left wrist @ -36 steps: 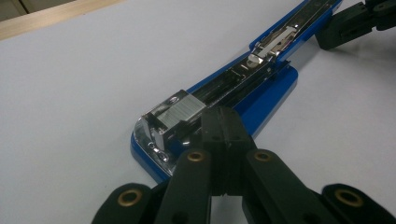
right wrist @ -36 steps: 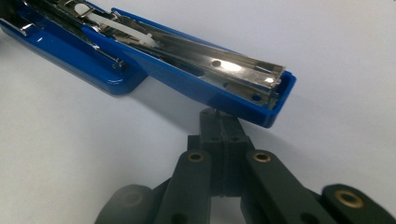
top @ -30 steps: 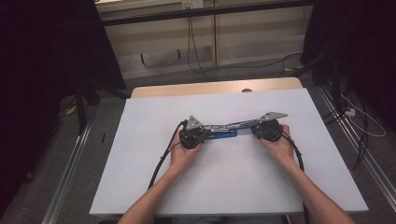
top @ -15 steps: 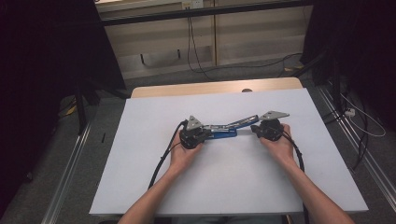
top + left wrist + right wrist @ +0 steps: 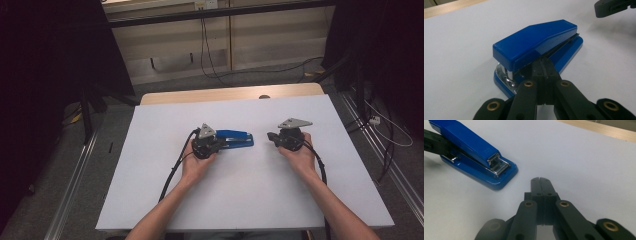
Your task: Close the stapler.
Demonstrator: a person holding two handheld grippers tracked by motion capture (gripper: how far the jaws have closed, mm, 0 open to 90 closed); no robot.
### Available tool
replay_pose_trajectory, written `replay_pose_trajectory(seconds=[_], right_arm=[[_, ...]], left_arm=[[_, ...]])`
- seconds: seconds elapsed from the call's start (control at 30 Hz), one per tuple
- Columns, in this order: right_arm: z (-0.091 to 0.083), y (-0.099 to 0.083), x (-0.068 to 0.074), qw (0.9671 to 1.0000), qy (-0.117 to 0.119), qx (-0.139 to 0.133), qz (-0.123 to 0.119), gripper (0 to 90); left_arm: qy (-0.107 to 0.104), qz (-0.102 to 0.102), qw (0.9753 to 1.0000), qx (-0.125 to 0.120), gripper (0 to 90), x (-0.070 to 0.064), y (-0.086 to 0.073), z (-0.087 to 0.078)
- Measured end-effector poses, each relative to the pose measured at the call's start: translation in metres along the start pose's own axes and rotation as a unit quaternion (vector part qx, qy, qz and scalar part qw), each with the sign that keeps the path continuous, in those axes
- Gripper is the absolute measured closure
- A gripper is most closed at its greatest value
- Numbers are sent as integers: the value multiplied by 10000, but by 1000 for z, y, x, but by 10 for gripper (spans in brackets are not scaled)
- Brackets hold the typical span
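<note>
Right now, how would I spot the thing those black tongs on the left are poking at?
Start at the big white tabletop and find its middle, between the person's two hands. There lies a glossy blue plastic stapler with a shiny metal mouth, the left tongs, jaws together, tucked against its side. It is the table's one brightly coloured thing; both tools are black.

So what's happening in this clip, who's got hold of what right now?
A person at a white table holds a two-jaw gripper in each hand. The left gripper has its jaws closed together, with the tips pushed into the gap at one end of a blue stapler that lies flat on the table. The right gripper sits apart from the stapler on bare table, jaws shut on nothing, pointing toward the stapler's metal end.
</note>
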State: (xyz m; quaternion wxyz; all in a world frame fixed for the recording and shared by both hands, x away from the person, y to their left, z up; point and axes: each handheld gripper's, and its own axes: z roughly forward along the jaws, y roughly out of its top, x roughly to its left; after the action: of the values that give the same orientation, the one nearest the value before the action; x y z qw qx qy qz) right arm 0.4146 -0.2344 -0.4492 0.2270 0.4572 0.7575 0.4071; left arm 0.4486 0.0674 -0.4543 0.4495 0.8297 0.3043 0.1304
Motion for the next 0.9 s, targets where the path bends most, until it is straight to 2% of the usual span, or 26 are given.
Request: replay_pose_trajectory(seconds=[0.1, 0.17, 0.27, 0.43, 0.6, 0.63, 0.67, 0.7, 0.9], right_arm=[[-3, 0, 0, 9999, 36, -118, 27, 900], [-4, 0, -1, 9999, 44, -143, 43, 895], [-4, -1, -1, 9998, 75, -182, 46, 863], [-6, -1, -2, 9995, 96, -291, 97, 808], [-7, -2, -2, 9993, 132, -314, 167, 753], [-8, -1, -2, 9992, 142, -324, 186, 733], [-8, -1, -2, 9992, 135, -328, 199, 707], [-8, -1, -2, 9992, 118, -323, 199, 680], [-10, 1, 1, 9988, 97, -388, 297, 504]], left_arm=[[-3, -12, 10000, 5, 894, 0, 0, 0], [30, 92, 10000, 19, 889, 0, 0, 0], [78, 145, 9999, 41, 880, -1, 1, -2], [-19, 93, 9999, 118, 843, 3, 0, -6], [-141, -17, 9999, 78, 814, 3, -1, -11], [-146, -5, 9999, 52, 798, 3, -1, -12], [-196, -84, 9998, 15, 784, 2, -1, -13], [-200, -38, 9998, 48, 774, 3, -1, -14], [-234, -65, 9997, 41, 680, 2, -3, -22]])
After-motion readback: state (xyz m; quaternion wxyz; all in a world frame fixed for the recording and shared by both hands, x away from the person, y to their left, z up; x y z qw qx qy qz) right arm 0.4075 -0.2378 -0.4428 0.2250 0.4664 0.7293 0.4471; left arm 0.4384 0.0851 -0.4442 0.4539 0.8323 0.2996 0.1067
